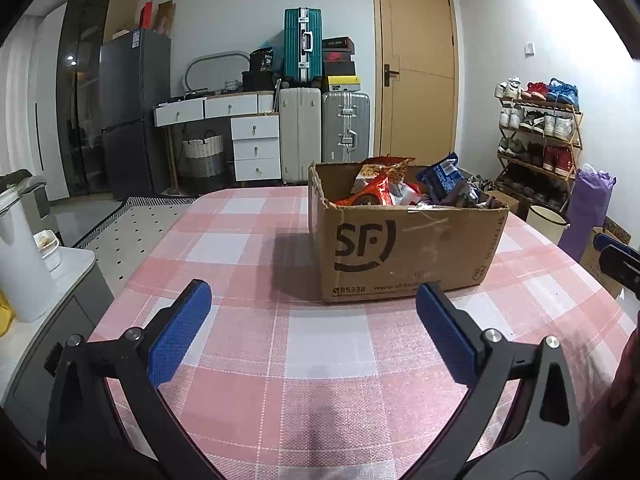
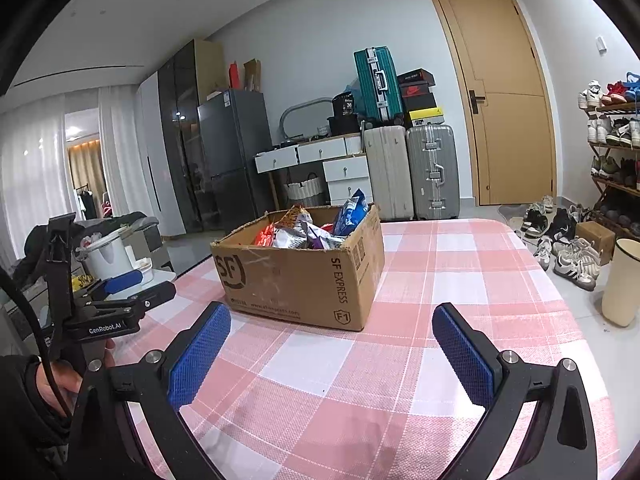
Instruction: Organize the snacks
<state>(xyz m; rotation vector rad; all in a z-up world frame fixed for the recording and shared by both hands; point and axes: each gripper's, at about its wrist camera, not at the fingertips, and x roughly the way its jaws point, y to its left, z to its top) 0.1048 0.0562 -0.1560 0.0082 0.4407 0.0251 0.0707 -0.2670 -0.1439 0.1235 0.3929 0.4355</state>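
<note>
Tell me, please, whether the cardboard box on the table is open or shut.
Open: the cardboard box shows no lid over its top, and snack packets stick up above its rim.

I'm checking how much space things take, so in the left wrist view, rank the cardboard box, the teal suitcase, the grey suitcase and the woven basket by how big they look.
1. cardboard box, much nearer the camera, so its lead is partly distance
2. grey suitcase and teal suitcase, too alike to rank
3. woven basket
</note>
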